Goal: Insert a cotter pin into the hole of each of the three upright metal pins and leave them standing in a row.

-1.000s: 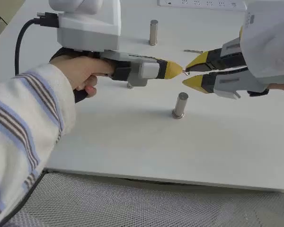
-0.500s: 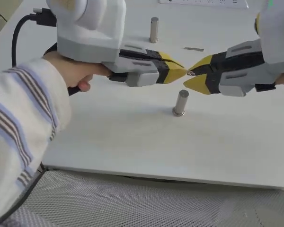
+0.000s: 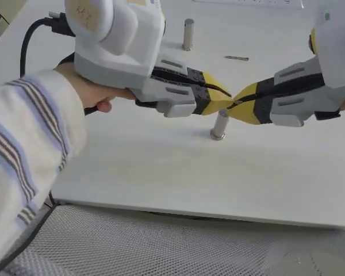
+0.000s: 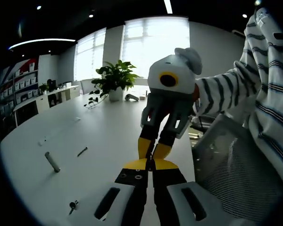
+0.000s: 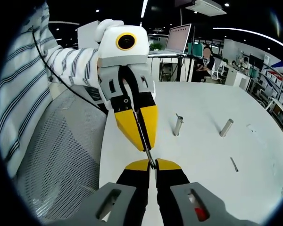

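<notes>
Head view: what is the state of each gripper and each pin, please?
left gripper, shut on held cotter pin
right gripper, shut on held cotter pin
held cotter pin, clamped by both grippers, off the table
near metal pin, upright
far metal pin, upright
loose cotter pin, lying flat on table

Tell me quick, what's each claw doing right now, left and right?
Left claw: closed, holding the cotter pin.
Right claw: closed on the other end of the same cotter pin.

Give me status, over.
Left gripper, right gripper both shut tip-to-tip on one cotter pin. Hanging over near metal pin. Nothing between them.
</notes>
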`<action>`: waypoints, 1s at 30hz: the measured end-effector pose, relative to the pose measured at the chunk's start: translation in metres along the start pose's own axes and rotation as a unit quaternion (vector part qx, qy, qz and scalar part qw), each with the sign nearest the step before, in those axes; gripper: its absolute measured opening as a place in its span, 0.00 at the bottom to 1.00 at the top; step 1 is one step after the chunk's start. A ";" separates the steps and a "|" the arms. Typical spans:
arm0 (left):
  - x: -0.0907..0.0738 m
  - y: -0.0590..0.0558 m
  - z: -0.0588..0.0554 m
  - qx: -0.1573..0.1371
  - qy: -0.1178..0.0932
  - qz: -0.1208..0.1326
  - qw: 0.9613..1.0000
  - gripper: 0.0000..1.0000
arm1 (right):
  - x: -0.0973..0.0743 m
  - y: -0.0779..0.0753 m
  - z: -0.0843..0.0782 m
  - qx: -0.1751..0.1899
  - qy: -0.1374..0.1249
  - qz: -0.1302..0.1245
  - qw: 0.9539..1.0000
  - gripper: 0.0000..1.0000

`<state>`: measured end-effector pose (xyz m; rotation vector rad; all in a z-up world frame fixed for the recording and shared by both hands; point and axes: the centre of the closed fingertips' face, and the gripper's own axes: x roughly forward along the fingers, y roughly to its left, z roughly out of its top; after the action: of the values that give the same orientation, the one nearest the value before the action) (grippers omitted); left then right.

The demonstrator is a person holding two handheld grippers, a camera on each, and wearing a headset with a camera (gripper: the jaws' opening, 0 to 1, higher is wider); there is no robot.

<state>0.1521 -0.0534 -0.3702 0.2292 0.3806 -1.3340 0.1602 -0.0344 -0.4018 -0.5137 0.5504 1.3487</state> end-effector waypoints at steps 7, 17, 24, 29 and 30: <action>0.008 -0.008 -0.008 0.039 0.035 -0.021 0.998 0.00 | -0.006 0.013 -0.004 -0.022 0.021 0.021 0.999 0.00; 0.015 -0.020 -0.012 0.068 0.058 -0.052 0.995 0.00 | -0.012 0.029 -0.014 -0.020 0.046 0.051 0.997 0.00; 0.015 -0.014 -0.012 0.063 0.053 -0.041 0.996 0.01 | -0.014 0.025 -0.015 -0.002 0.027 0.037 0.999 0.00; 0.012 -0.003 -0.020 0.060 0.066 -0.028 0.996 0.08 | -0.015 0.020 -0.020 0.009 0.021 0.022 0.999 0.00; 0.011 0.001 -0.022 0.059 0.066 -0.023 0.996 0.09 | -0.015 0.018 -0.021 0.011 0.022 0.018 1.000 0.00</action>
<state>0.1519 -0.0549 -0.3946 0.4103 0.4204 -1.3922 0.1389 -0.0569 -0.4088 -0.5189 0.6124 1.3673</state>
